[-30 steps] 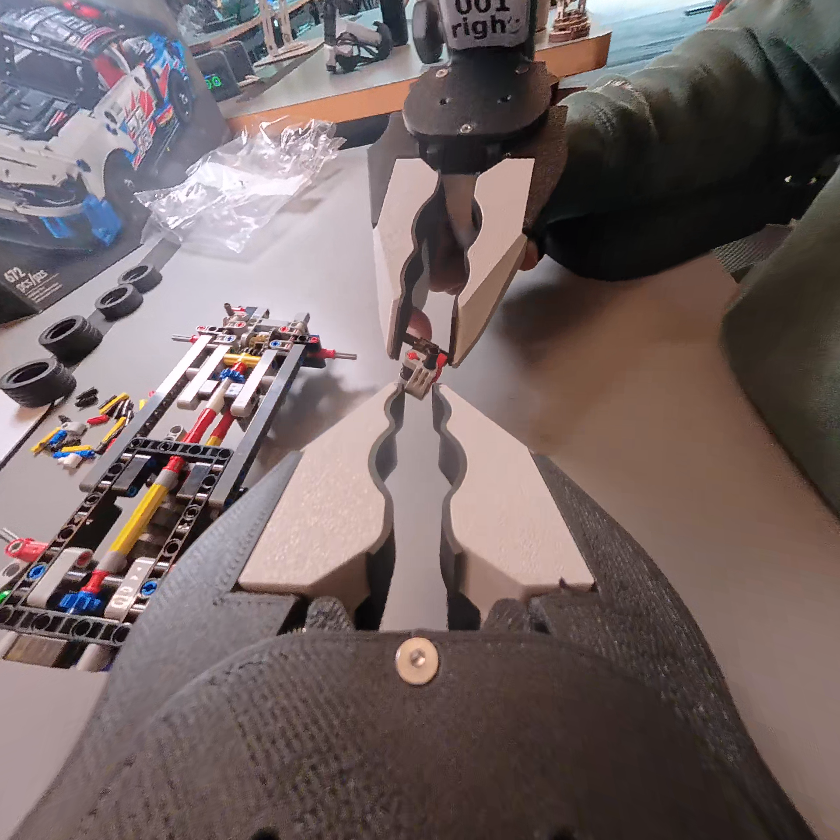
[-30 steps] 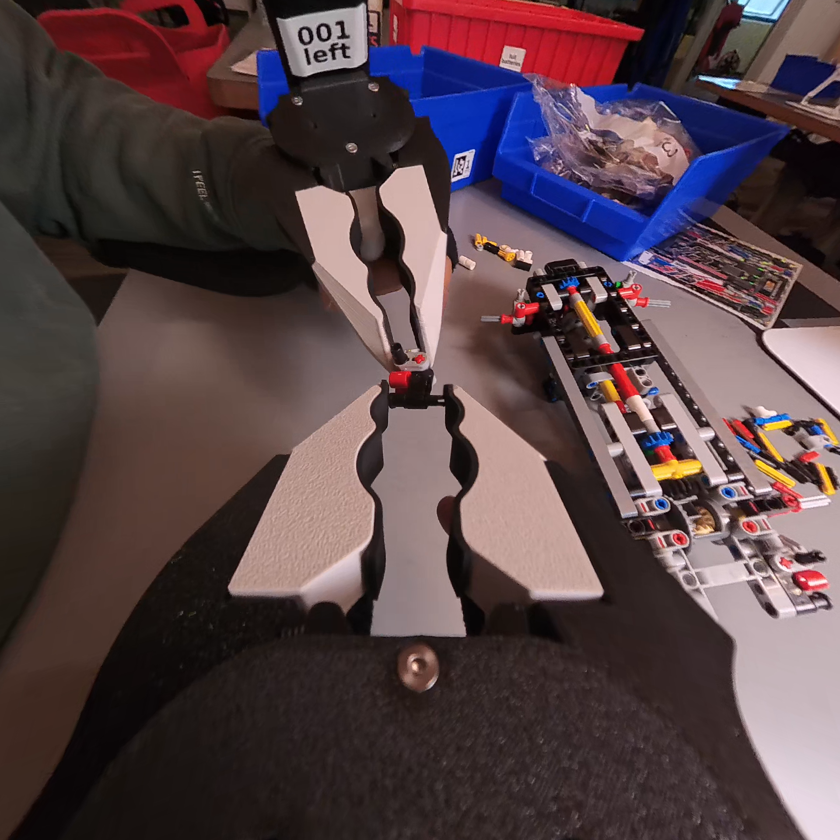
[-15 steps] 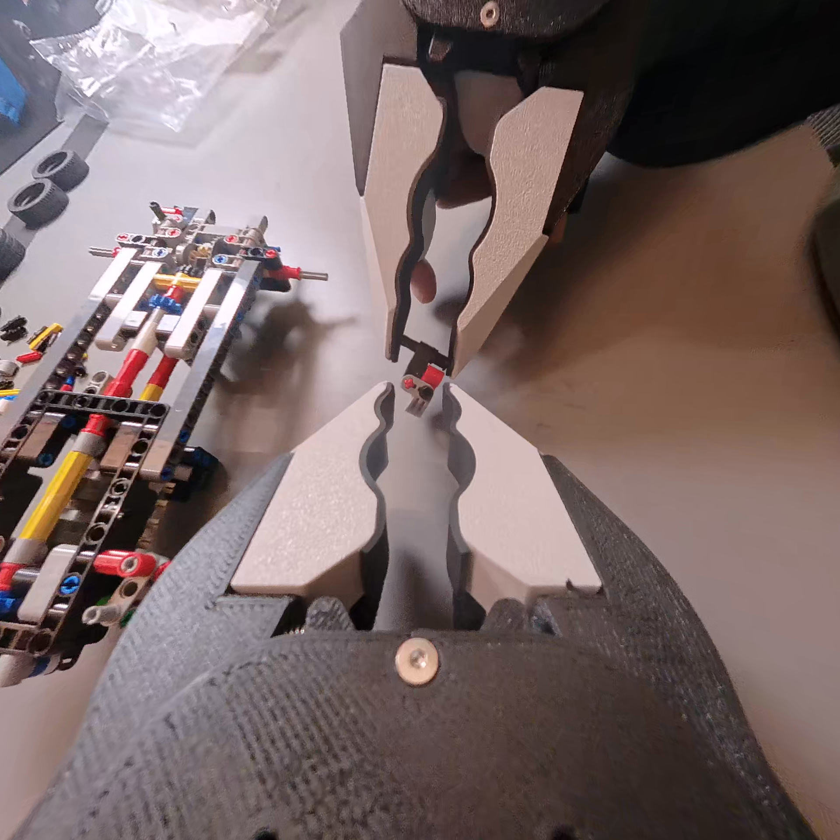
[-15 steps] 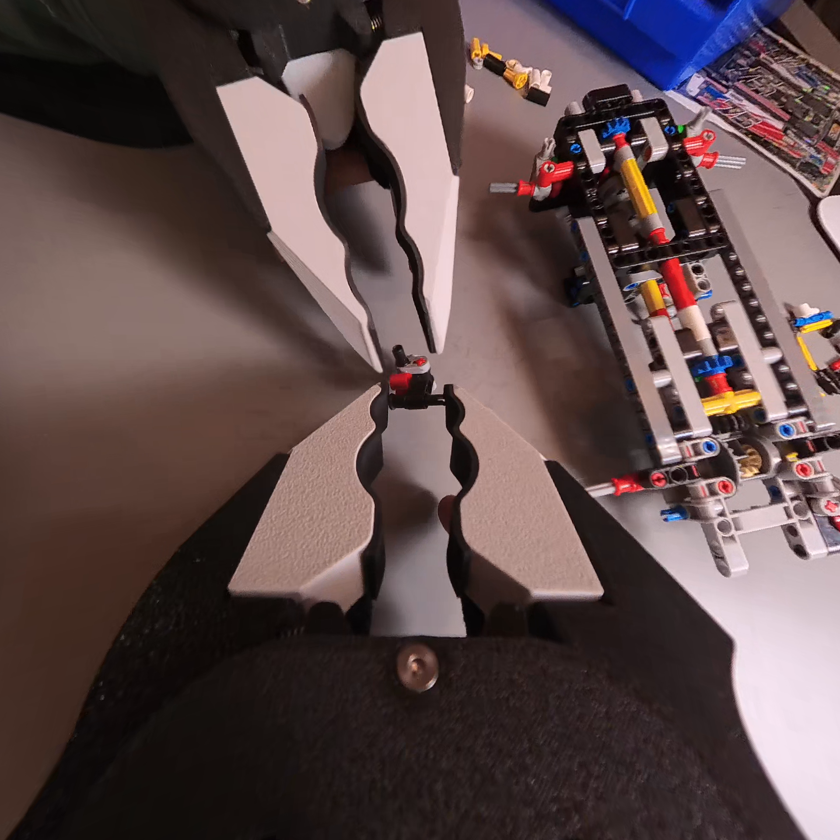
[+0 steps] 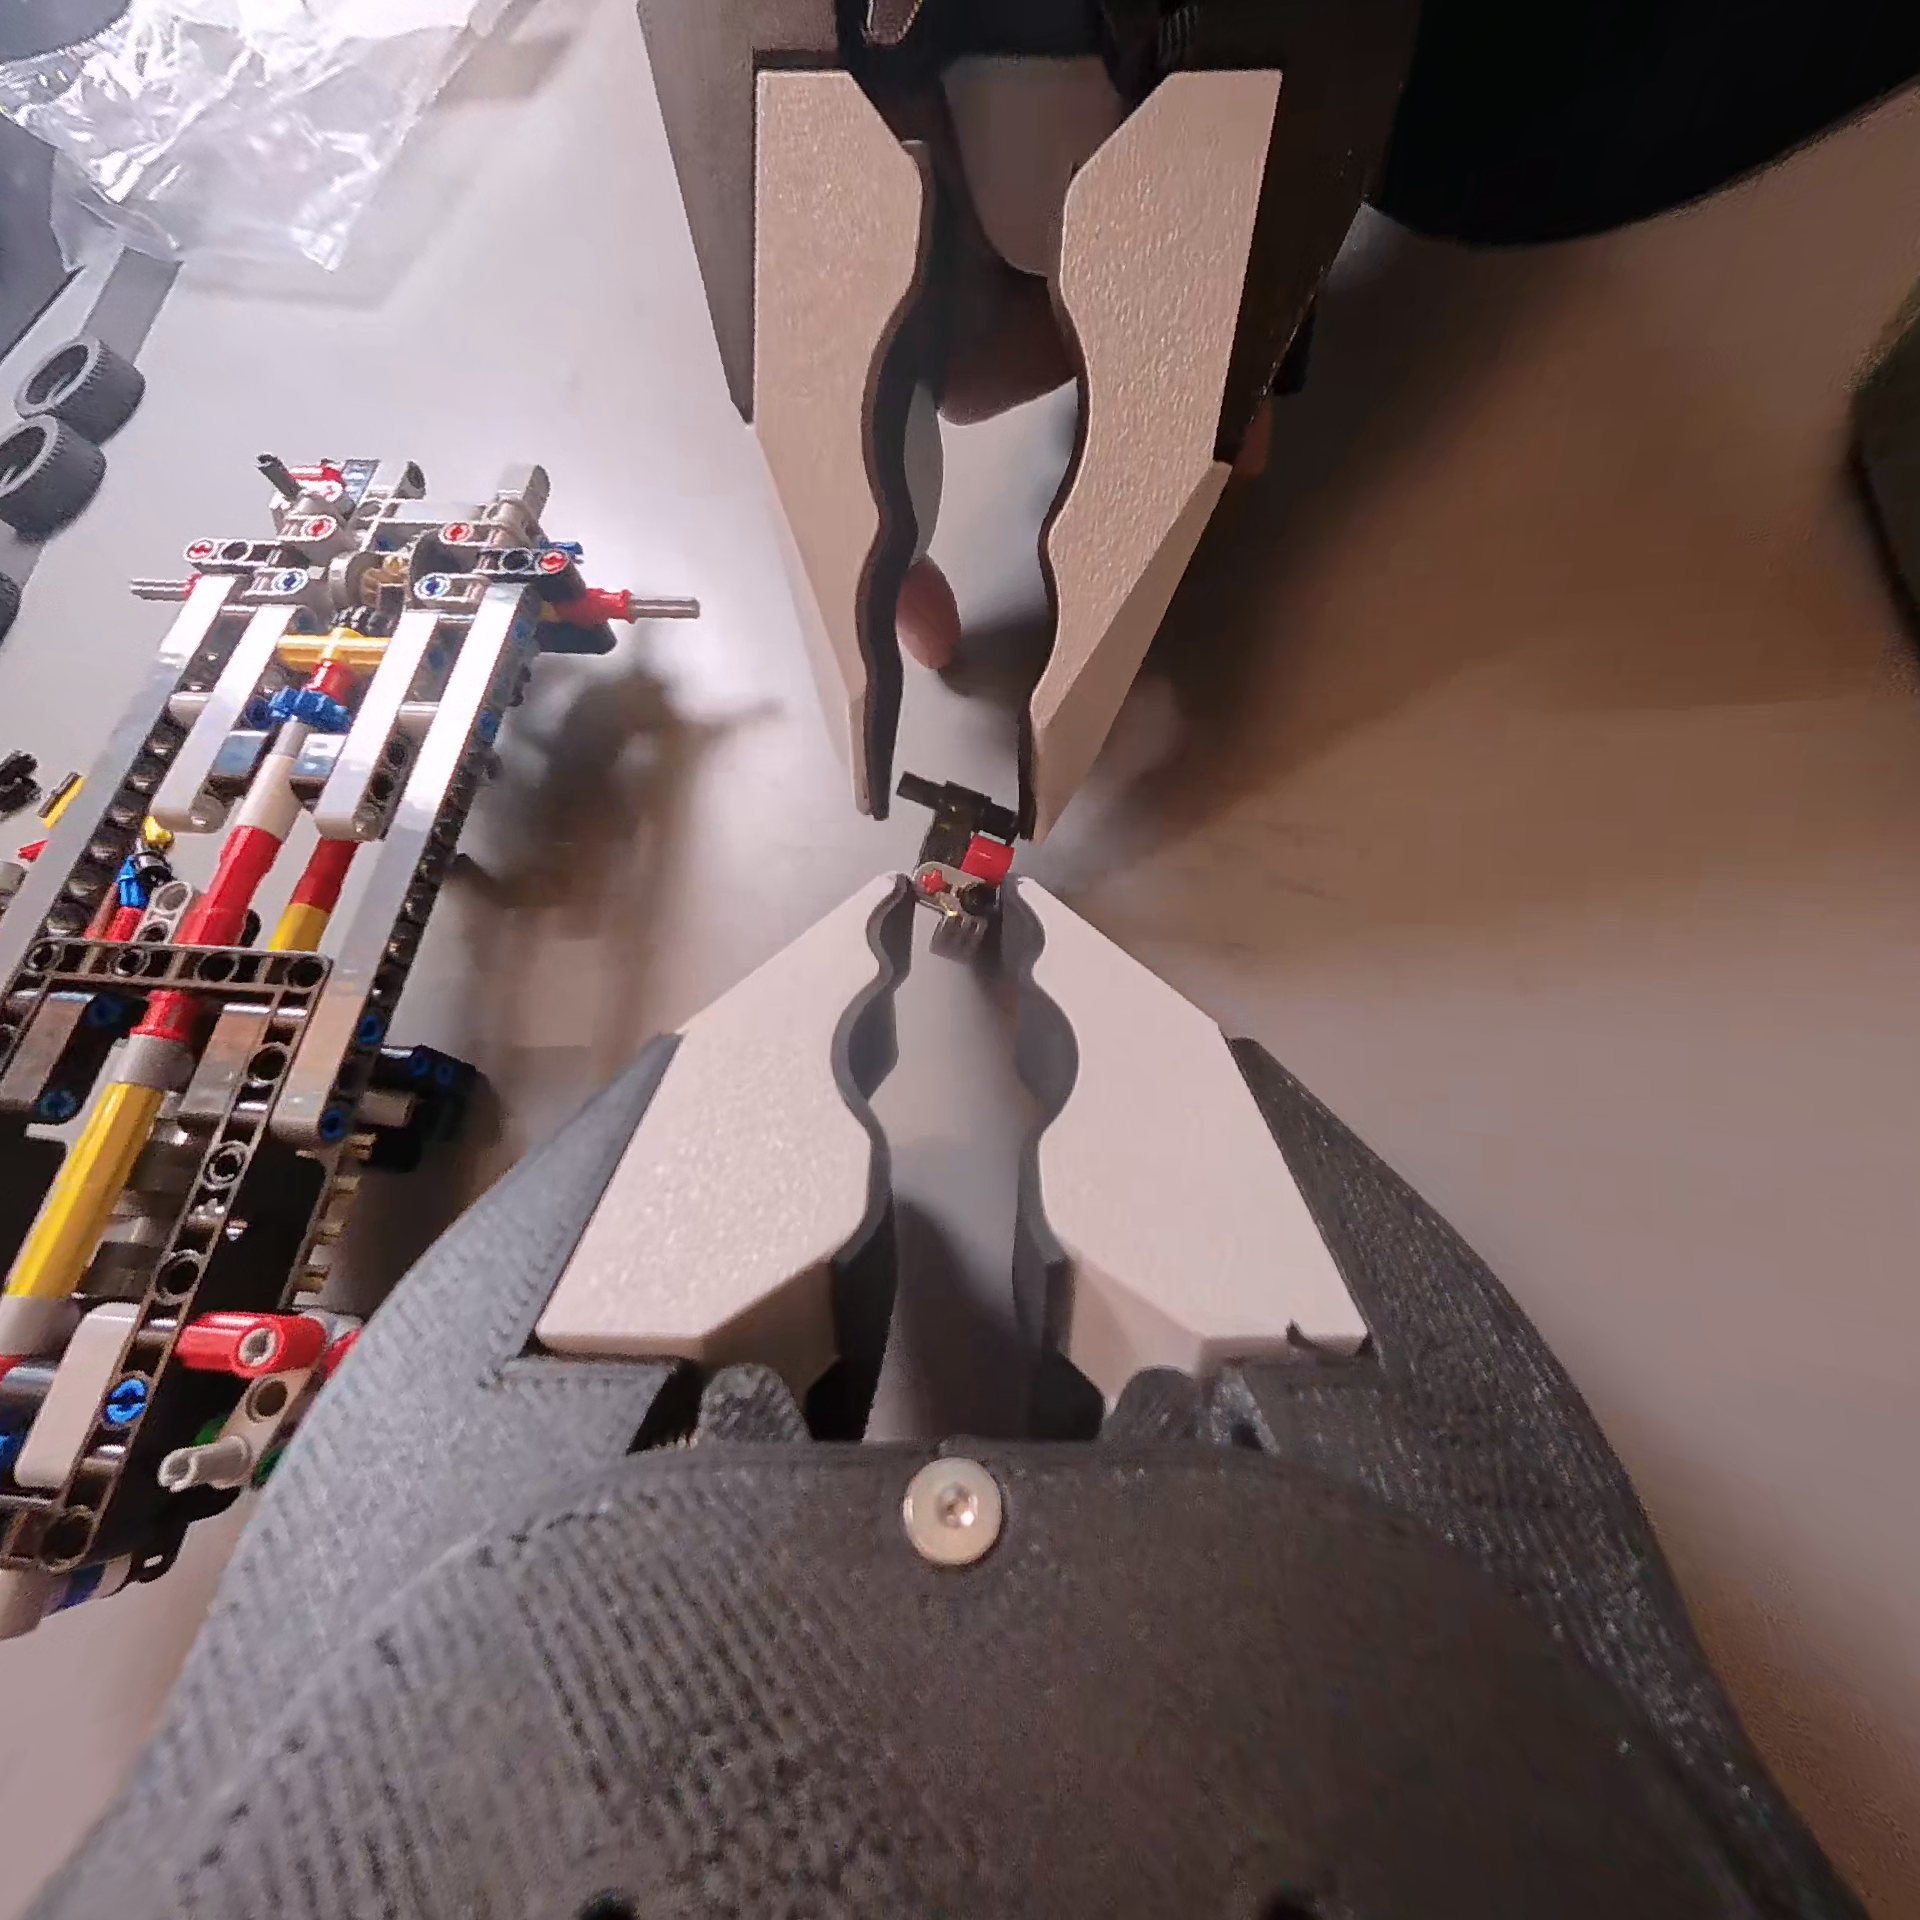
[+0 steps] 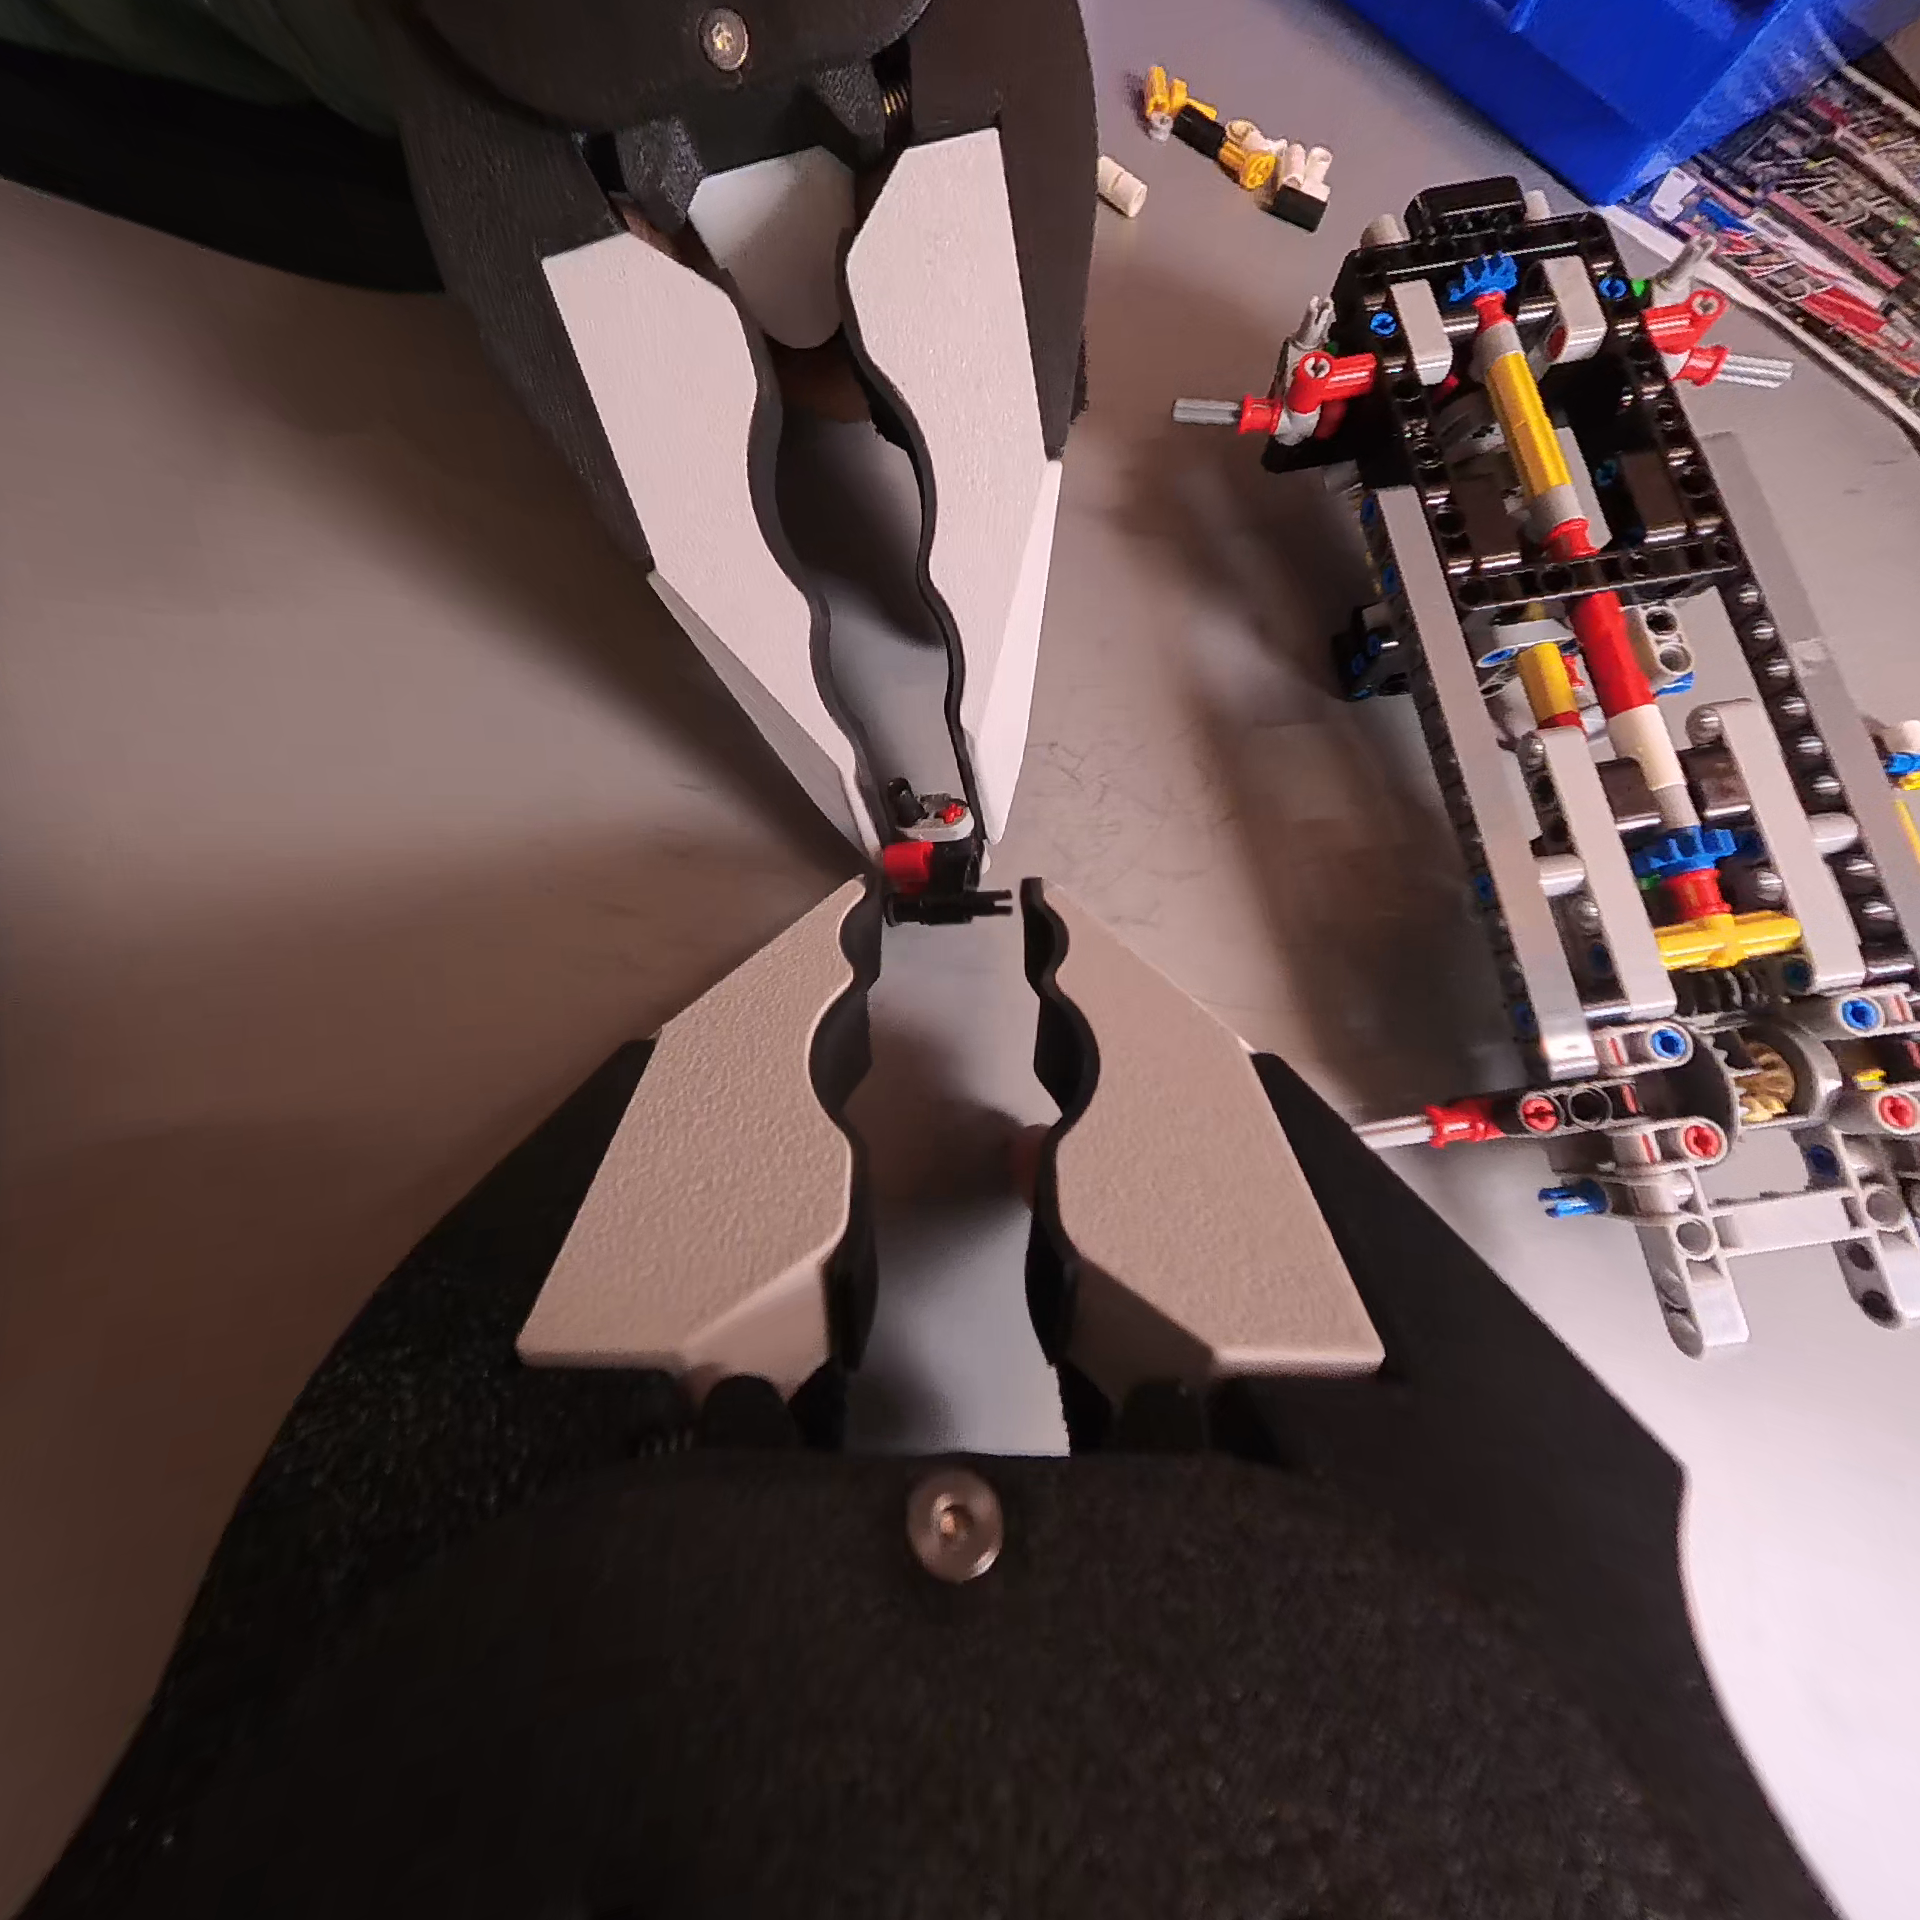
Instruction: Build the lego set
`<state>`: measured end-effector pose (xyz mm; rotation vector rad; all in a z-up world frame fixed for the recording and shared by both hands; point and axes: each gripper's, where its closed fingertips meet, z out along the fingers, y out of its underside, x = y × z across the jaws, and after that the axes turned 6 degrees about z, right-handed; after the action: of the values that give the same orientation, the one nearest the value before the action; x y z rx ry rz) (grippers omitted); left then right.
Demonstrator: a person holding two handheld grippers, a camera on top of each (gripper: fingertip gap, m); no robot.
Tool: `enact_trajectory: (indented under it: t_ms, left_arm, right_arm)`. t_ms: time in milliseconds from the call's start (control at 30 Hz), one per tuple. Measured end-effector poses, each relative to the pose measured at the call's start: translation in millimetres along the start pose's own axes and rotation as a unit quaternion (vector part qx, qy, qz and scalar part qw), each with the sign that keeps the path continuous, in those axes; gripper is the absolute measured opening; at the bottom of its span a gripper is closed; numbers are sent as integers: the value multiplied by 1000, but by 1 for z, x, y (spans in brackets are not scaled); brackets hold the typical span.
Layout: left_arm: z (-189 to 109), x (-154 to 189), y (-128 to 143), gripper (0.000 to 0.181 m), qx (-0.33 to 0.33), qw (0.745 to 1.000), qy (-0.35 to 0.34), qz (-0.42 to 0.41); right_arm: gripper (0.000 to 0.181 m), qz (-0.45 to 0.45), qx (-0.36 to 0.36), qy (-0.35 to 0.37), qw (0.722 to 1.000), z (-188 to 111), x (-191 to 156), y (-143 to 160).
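A crumpled clear plastic bag (image 5: pixel 239 135) lies on the grey table (image 5: pixel 1455 935), near a blue bin (image 6: pixel 1662 73).

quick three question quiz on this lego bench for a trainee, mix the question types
1. True or false: the chassis lies on the table, and neither tongs touch it.
2. What do the left tongs grip? A a black tyre; B a small grey and red piece; C a yellow axle.
3. Fill in: the pin at the tips of the right tongs is ___.
Key: 1 true; 2 B; 3 black.
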<state>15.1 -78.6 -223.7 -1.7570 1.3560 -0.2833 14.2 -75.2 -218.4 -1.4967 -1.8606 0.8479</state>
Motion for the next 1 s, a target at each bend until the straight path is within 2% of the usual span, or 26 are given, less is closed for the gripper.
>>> enact_trajectory:
  t_ms: [433,667,800,1000]
  left_arm:
    - [3,-10,3,15,-10,1000,-21,-21]
    - [-1,-8,-10,15,27,999,-17,-30]
    - [-6,-12,-17,14,51,997,-22,-47]
    - [-5,-9,-15,9,44,998,-19,-48]
  right_arm:
    - [29,-9,12,10,1000,-2,9,2]
    - [22,-25,21,16,999,-2,7,-3]
    - [22,2,41,-1,999,-7,9,-8]
    - [22,14,28,-20,999,-11,10,-1]
